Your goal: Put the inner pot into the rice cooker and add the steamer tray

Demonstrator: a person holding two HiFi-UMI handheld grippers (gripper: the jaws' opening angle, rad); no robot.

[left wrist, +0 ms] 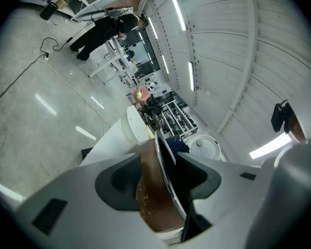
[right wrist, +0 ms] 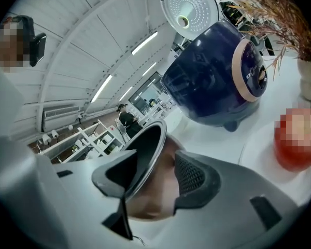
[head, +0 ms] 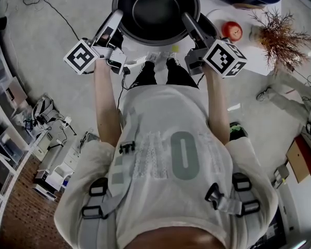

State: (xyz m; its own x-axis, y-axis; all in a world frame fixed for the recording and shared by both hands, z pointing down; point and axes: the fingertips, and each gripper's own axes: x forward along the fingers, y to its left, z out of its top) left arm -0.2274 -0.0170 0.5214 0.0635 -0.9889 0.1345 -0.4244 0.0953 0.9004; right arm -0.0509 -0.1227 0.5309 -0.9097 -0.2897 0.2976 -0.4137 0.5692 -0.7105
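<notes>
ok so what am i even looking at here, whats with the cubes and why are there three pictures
No robot: a person holds a two-jaw gripper in each hand; the patterned cubes are part of them. The head view looks down from a camera on the person's head. The other two come from cameras riding on each gripper, looking along its jaws. The left gripper and right gripper clamp the inner pot on opposite sides of its rim, one jaw inside, one outside. On the white table stand a navy rice cooker, lid open, a red fruit and a dried plant.
</notes>
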